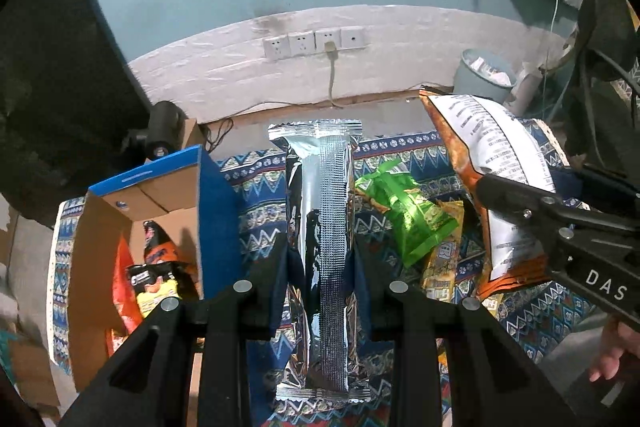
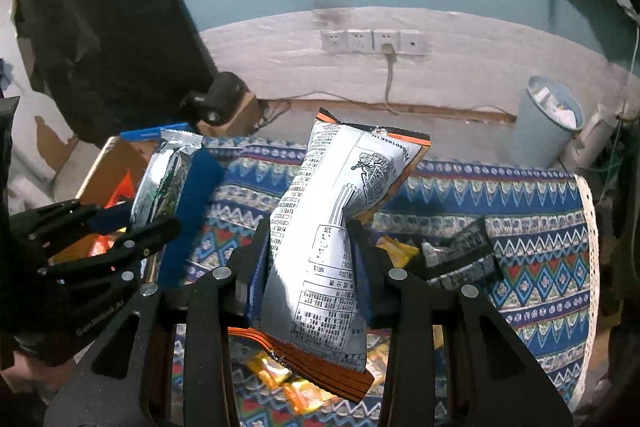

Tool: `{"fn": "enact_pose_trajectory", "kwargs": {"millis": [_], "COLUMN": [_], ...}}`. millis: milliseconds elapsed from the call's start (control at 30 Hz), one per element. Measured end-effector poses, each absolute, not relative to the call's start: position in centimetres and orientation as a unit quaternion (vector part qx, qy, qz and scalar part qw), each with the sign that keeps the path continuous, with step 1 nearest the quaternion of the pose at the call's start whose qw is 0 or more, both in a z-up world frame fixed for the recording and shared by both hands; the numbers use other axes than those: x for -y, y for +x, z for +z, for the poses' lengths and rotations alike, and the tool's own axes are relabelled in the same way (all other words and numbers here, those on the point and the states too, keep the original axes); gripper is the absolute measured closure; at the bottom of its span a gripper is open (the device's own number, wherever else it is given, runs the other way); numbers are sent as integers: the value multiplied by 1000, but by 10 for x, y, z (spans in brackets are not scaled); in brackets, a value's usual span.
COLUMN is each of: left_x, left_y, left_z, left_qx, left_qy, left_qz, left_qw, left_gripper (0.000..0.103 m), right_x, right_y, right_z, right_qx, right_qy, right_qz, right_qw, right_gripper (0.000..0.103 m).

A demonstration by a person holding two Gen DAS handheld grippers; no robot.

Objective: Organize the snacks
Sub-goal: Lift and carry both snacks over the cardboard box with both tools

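Two packets being held above the surface | left tongs [image 1: 320, 283] clamping silver packet [image 1: 320, 227], long axis upright | right tongs [image 2: 312, 267] clamping white-backed chip bag [image 2: 320, 247] | box [image 1: 160, 195] lying left, nearer left hand

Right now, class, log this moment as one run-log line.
left tool: shut on silver packet | right tool: shut on orange chip bag | cardboard box: open, snacks inside

Left gripper [image 1: 320, 267] and right gripper [image 2: 310, 259], both pitched steeply downward, side by side. Each pair of fingers is pinched close on a raised snack packet; a bare hand [image 1: 612, 355] grips the right handle.
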State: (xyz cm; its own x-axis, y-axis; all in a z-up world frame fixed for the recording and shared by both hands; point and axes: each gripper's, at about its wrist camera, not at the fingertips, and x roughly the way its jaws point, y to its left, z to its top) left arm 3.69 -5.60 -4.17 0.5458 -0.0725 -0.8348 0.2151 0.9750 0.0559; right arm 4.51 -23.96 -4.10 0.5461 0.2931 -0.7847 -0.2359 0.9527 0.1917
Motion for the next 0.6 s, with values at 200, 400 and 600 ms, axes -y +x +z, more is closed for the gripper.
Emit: {"fn": "enact_pose_trajectory", "kwargs": {"millis": [200, 400, 600], "left_x": [33, 8, -22], "left_y": [30, 24, 19], "left_z": [-33, -28, -28], "left_qx": [-464, -462, -461], "left_qy": [63, 51, 36], "left_qz": [-73, -61, -42], "left_qw": [880, 883, 886], "left_gripper": [73, 73, 73], "right_x": [217, 188, 159], "right_y": [43, 44, 47], "right_z": [-36, -30, -28], "right_qx": [-449, -444, -444], "right_qy": [22, 11, 0], "right_qz": [169, 188, 208], "right_qw": [877, 876, 872], "right_gripper": [67, 67, 67]}}
